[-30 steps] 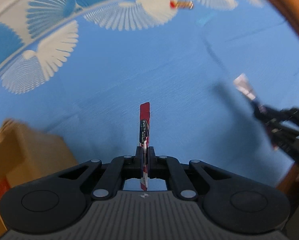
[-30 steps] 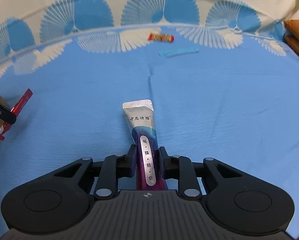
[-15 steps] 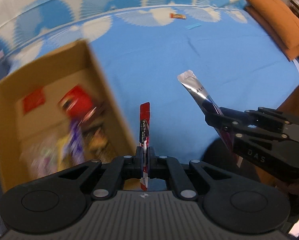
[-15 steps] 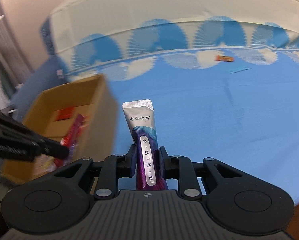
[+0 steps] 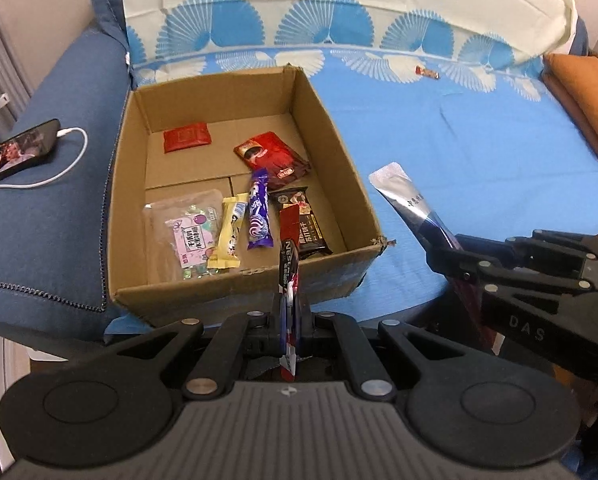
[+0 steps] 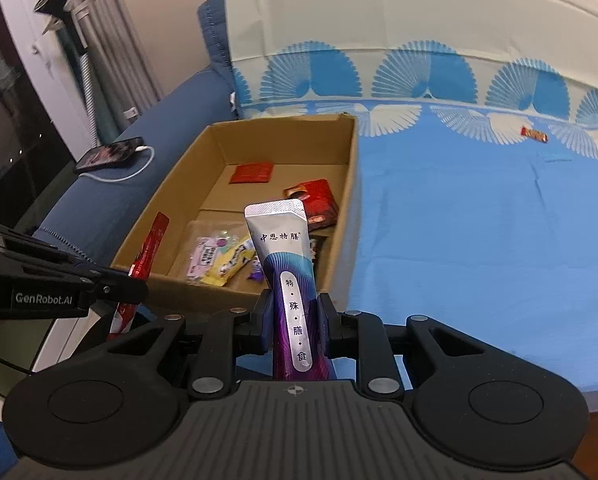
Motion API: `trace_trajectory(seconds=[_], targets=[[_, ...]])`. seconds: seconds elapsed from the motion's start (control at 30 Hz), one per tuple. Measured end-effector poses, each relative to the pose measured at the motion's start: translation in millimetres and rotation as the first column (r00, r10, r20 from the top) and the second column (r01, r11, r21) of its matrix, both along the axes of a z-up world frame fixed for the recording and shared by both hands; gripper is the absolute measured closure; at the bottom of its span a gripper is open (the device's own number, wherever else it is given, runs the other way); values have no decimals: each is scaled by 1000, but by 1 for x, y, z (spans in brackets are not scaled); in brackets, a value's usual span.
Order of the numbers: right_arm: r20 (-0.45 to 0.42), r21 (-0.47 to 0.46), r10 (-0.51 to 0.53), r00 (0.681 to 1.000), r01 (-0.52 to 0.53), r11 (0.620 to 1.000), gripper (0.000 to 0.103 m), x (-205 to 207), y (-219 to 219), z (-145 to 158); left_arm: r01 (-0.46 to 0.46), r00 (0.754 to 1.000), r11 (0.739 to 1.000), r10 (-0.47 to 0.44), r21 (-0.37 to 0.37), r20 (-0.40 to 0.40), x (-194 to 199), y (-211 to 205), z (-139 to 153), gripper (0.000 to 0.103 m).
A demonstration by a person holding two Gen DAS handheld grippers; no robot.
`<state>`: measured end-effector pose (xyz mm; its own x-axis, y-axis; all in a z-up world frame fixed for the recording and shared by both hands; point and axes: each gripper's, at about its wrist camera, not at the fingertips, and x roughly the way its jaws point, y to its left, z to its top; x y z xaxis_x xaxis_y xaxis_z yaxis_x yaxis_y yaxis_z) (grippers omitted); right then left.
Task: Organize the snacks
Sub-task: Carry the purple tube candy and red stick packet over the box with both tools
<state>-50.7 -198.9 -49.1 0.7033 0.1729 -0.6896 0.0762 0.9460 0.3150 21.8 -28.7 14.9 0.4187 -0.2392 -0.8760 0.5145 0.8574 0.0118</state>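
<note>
An open cardboard box (image 5: pixel 335 136) (image 6: pixel 349 184) stands on the blue sheet and holds several snack packets. My left gripper (image 5: pixel 289 312) (image 6: pixel 129 284) is shut on a thin red Nescafé stick (image 5: pixel 289 248) (image 6: pixel 149 248), held upright just in front of the box's near wall. To the right of the box my right gripper (image 6: pixel 295 316) (image 5: pixel 455 268) is shut on a silver and purple sachet (image 6: pixel 285 256) (image 5: pixel 409 200) with Chinese print, raised near the box's front right corner. A small red snack (image 5: pixel 427 73) (image 6: pixel 534 134) lies far back on the sheet.
A phone (image 5: pixel 17 152) (image 6: pixel 109 156) on a white charging cable rests on the dark blue cushion left of the box. Orange cushions (image 5: pixel 583 96) sit at the right edge. A pale blue flat strip (image 6: pixel 555 157) lies near the far red snack. Curtains and a window stand at far left.
Both grippers have swung left and upward from over the open sheet to the cardboard box, which has come fully into view. Each still holds its packet.
</note>
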Motion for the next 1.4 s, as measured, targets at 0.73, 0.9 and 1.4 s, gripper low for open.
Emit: trace_trajectory(seconds=[0.73,0.9,1.4], targets=[[6,-78,46,999,-45,996,79,-8,22,11,-16,999,999,18,-49,34,-12,15,2,99],[0,-79,47,999,-47,996,78,-8,23,10,-20,999,999,22,-51,32,-9,15,1,99],[-21,-81,50,999,-51,995,78,2,23,4,-50,998,997,52,-59,30,9,19,1,99]])
